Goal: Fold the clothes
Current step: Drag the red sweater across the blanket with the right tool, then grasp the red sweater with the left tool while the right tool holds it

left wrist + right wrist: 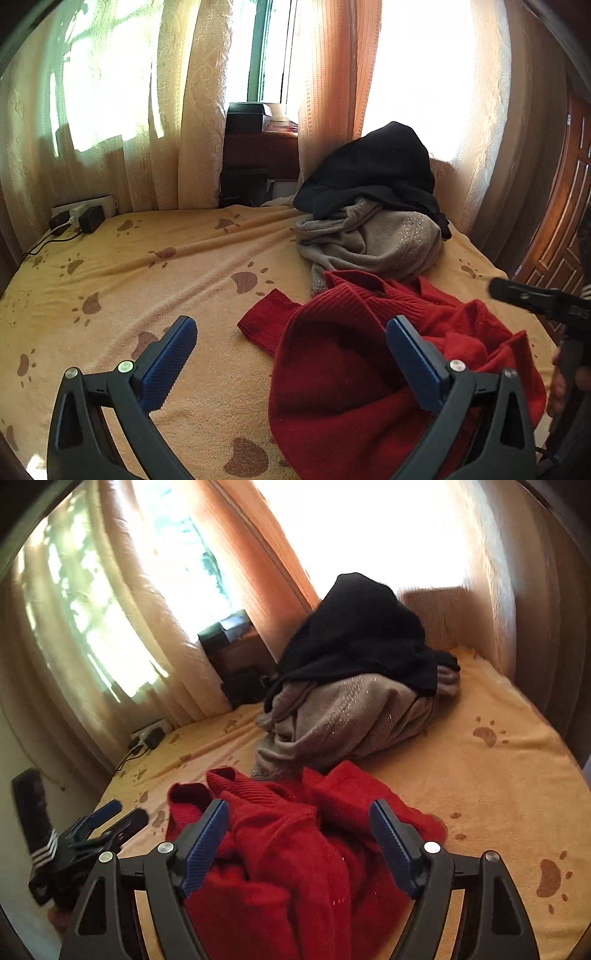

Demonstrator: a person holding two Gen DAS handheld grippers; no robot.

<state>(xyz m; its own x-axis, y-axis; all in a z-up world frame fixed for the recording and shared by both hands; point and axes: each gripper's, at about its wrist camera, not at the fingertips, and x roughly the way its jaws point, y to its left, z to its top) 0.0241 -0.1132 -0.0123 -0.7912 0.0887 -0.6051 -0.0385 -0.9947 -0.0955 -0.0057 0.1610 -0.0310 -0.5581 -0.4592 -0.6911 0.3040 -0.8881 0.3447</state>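
Clothes are lying on a yellow blanket (155, 280) with brown paw prints. A red sweater (343, 373) is sitting crumpled in the lower middle of the left wrist view, and I am seeing it low in the right wrist view too (295, 867). Behind it, toward the upper right, a grey sweater (380, 243) is lying in a heap with a black garment (373, 166) piled on top of it.

I am holding my left gripper (291, 341) low over the blanket, pointing forward, with its blue pads wide apart and nothing between them. One pad is hanging over bare blanket and the other over the red sweater.

I am holding my right gripper (299, 821) just above the red sweater, spread wide too and gripping nothing. It is showing at the right edge of the left wrist view as a dark shape.

Lots of bare blanket is lying open at the left of the left wrist view. Curtains (122, 110) are closing off the far edge. A power strip (83, 216) is sitting at the far left edge of the blanket.
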